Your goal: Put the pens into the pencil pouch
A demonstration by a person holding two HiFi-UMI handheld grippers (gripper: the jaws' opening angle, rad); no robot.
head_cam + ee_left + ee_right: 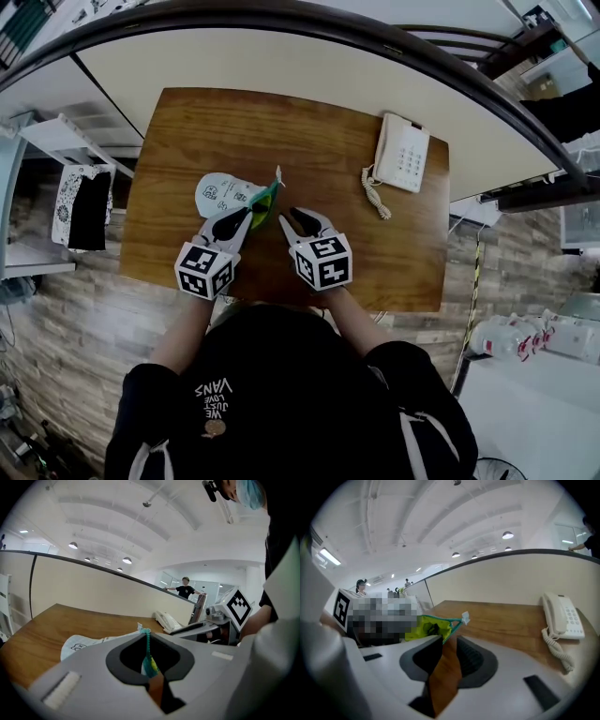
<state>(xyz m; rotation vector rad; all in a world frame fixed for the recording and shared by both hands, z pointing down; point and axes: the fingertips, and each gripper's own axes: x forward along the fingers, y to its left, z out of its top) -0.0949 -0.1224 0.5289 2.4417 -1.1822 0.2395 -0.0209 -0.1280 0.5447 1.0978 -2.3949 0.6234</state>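
left gripper (246, 216) pinched tight on the teal zipper edge of the pencil pouch (223, 194), centre-left of frame on the wooden table (309, 131), right gripper (305, 220) just beside it, jaws apart, gripping nothing.

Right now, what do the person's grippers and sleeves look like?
The left gripper and right gripper are both light grey plastic, with two tapering jaws lined in black. Each carries a white cube with black square markers. No cables show. The person wears a black top with white lettering on the back; its sleeves leave the forearms uncovered.
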